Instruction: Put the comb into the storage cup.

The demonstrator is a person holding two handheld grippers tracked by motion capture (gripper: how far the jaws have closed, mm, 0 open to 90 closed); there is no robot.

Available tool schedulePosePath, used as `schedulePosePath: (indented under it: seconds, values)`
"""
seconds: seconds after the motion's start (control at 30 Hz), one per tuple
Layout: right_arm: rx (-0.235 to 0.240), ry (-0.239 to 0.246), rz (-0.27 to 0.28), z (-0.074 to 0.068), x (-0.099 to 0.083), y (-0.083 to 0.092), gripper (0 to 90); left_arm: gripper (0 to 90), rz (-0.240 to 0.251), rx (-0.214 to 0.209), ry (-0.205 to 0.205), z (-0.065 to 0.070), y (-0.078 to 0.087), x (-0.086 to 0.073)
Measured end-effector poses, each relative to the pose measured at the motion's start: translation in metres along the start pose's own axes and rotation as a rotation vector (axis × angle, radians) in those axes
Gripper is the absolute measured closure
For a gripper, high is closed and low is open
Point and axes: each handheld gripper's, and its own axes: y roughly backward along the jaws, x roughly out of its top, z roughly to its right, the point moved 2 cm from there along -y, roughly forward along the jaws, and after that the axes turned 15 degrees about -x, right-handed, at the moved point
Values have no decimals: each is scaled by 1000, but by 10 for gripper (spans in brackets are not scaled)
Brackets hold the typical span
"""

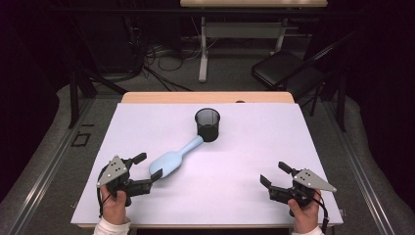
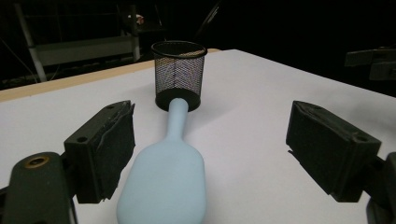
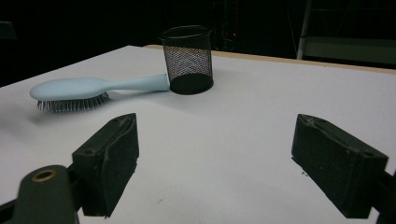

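Note:
A light blue hairbrush (image 1: 171, 161) lies bristles down on the white table (image 1: 244, 147). Its handle tip touches the foot of an upright black mesh cup (image 1: 207, 124). My left gripper (image 1: 148, 168) is open at the front left, and the end of the brush head reaches in between its jaws. In the left gripper view the hairbrush (image 2: 163, 186) lies close to one pad of that gripper (image 2: 215, 149) without being pressed, with the mesh cup (image 2: 179, 74) beyond it. My right gripper (image 1: 273, 172) is open at the front right, holding nothing. The right gripper view shows its jaws (image 3: 215, 163) wide apart, the hairbrush (image 3: 79, 88) and the cup (image 3: 187, 58) far ahead.
A wooden strip (image 1: 205, 97) borders the table's far edge. Behind it on the floor are a black chair (image 1: 284, 68), a desk frame (image 1: 203, 49) and loose cables (image 1: 161, 54). The white surface between the two grippers is bare.

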Motion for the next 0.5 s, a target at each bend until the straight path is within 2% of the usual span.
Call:
schedulePosePath:
  seconds: [0.17,0.23,0.27,0.37,0.43,0.5]
  values:
    - [1,-2,-4,0,1,-1,145,159,-8,9,-1,-1,-3,-2]
    - [4,11,-2,-1,0,-1,145,159,-2,26,37,-4,-6,-2]
    - [4,11,-2,-1,0,-1,145,159,-2,26,37,-4,-6,-2]
    - [8,28,-5,-4,0,0,145,160,-13,43,77,-7,-8,-2]
    - [4,33,1,-5,1,1,145,163,-21,56,82,-8,-7,-2]
    - [6,26,0,-6,1,2,145,163,-8,62,87,-7,-4,2]
